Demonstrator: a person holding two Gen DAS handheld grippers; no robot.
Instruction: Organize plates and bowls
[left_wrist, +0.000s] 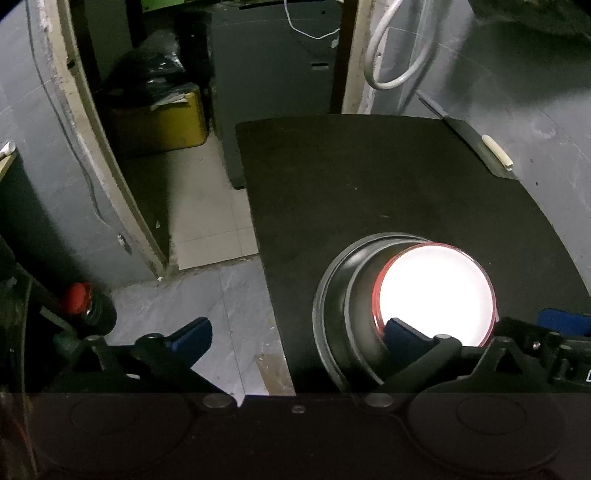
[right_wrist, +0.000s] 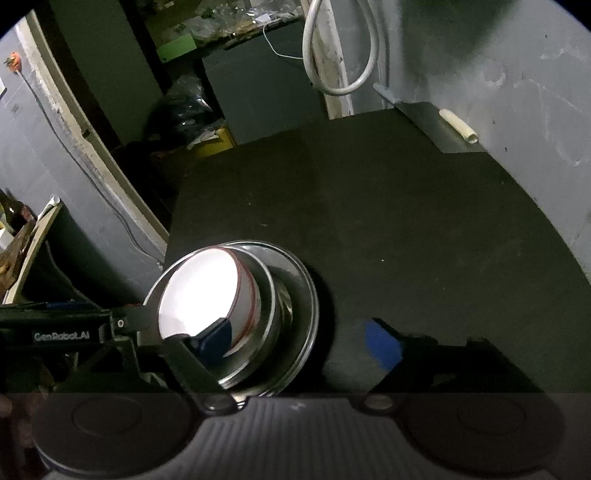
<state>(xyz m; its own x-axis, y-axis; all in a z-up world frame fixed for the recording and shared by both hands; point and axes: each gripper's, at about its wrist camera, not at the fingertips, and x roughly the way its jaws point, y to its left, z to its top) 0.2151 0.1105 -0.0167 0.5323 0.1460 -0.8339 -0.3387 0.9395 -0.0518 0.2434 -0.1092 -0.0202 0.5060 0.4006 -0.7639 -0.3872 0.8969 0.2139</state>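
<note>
Stacked dishes (left_wrist: 369, 295) near tabletop (left_wrist: 369, 177) edge, open surface beyond.

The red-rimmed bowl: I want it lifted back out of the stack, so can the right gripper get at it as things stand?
Probably yes. The right gripper is open, one finger over the red-rimmed bowl, which sits topmost in the steel bowl; nothing covers it.

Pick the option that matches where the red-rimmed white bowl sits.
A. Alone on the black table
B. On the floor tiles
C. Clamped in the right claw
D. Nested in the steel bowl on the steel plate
D: the red-rimmed white bowl sits inside the steel bowl, which rests on the steel plate; no claw grips it.
</note>
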